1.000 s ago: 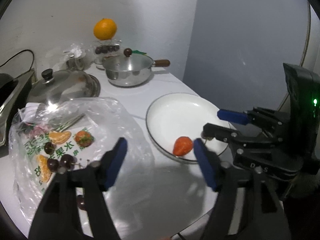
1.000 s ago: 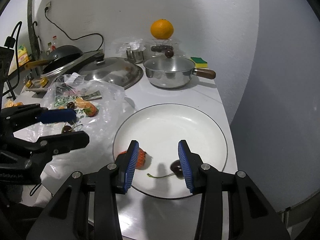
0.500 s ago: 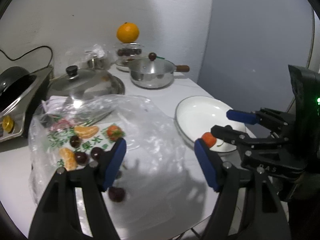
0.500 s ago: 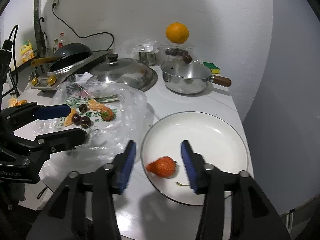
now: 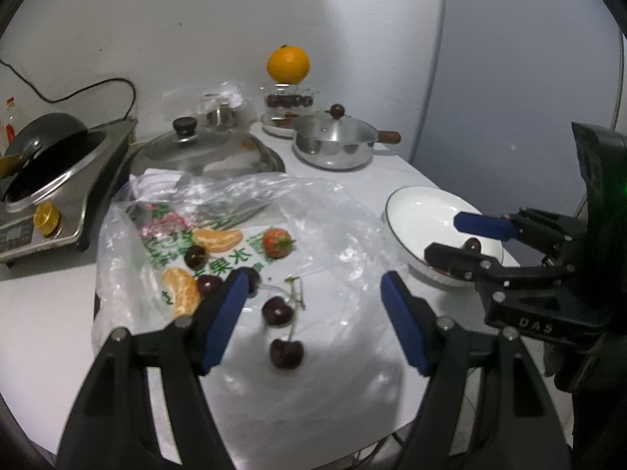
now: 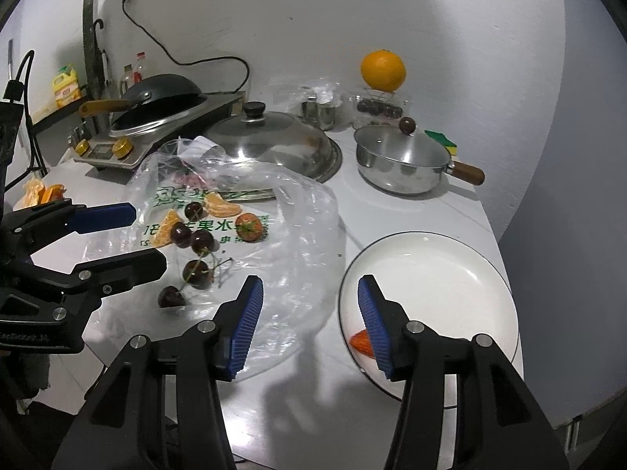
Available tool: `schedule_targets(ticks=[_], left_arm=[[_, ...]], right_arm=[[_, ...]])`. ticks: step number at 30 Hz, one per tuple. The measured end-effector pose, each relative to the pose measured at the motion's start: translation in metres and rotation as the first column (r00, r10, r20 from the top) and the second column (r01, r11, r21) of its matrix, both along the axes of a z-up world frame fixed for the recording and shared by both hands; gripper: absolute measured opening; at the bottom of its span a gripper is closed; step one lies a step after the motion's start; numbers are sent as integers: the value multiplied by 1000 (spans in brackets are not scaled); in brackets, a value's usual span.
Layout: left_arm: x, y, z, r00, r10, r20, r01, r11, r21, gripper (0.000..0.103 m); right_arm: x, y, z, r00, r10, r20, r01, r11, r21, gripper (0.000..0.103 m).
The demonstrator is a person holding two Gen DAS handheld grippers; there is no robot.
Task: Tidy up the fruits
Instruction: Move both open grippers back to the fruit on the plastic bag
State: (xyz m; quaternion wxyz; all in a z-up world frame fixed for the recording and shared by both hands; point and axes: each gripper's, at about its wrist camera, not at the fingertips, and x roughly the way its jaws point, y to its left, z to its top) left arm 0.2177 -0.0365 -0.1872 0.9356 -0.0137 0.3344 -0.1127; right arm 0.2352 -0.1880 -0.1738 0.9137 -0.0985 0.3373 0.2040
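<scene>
**Fruit on Bag and Plate**

Dark red cherries (image 5: 277, 310) with thin stems, peeled orange mandarin segments (image 5: 218, 238) and a red strawberry (image 5: 277, 242) lay scattered on a crumpled clear plastic bag (image 5: 333, 211) by the white table's front edge. A round white plate (image 6: 439, 274) at the right edge held another red strawberry (image 6: 359, 340) near its rim.

Red fruit (image 6: 360, 340) on white plate (image 6: 431, 274), mostly hidden behind right tool's finger (image 6: 374, 323).
</scene>
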Motion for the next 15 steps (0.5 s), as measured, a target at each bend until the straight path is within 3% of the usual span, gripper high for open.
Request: schedule_targets(ticks=[15], left_arm=[[-16, 51, -16, 998, 55, -24, -55, 998, -25, 72]], right_arm=[[-6, 50, -11, 998, 56, -31, -57, 998, -31, 53]])
